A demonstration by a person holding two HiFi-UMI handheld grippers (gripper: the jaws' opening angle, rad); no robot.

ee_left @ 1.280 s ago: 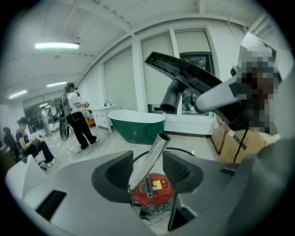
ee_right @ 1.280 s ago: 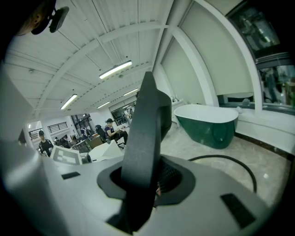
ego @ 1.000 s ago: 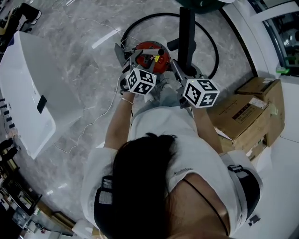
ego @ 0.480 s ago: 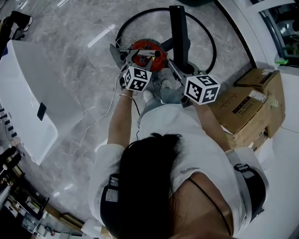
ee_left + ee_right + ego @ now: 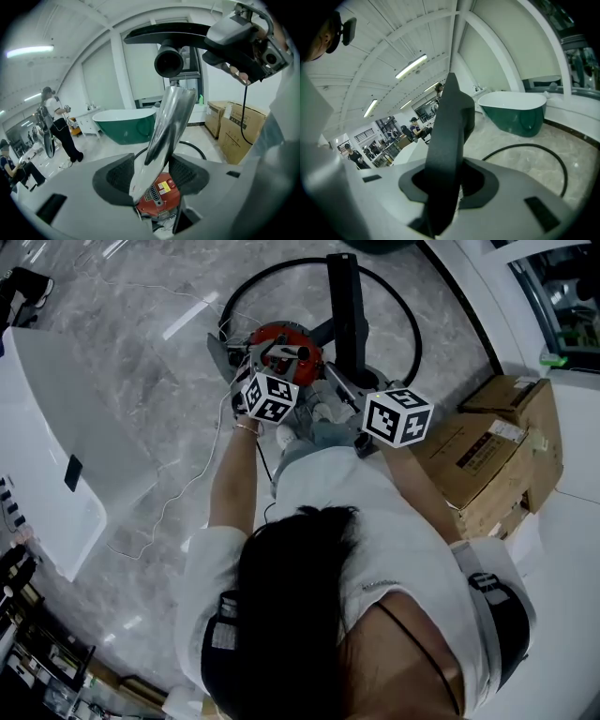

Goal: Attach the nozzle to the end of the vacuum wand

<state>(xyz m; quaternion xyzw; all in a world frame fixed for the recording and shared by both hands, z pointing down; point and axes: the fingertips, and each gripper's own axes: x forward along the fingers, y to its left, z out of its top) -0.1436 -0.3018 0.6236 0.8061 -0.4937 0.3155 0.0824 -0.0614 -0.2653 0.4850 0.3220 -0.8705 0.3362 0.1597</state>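
In the left gripper view a silver vacuum wand (image 5: pixel 171 117) rises steeply between the jaws of my left gripper (image 5: pixel 150 176). Those jaws have just been closing, and both pads lie against the tube. The black nozzle (image 5: pixel 168 37) hangs above it, its round neck (image 5: pixel 168 60) just over the wand's upper end; I cannot tell whether they touch. My right gripper (image 5: pixel 450 180) is shut on the nozzle's flat black body (image 5: pixel 447 140). From the head view the nozzle (image 5: pixel 345 306) stands upright beyond both marker cubes.
The red vacuum canister (image 5: pixel 281 341) sits on the marble floor below the grippers, with its black hose (image 5: pixel 412 324) looped round it. Cardboard boxes (image 5: pixel 487 456) stand at the right, a white bathtub (image 5: pixel 47 427) at the left. A green bathtub (image 5: pixel 124 124) and people (image 5: pixel 56 122) are farther off.
The whole head view has shifted up and left. The left gripper has sunk slightly toward the canister, and the two cubes stand a little farther apart. The nozzle stays in the right gripper.
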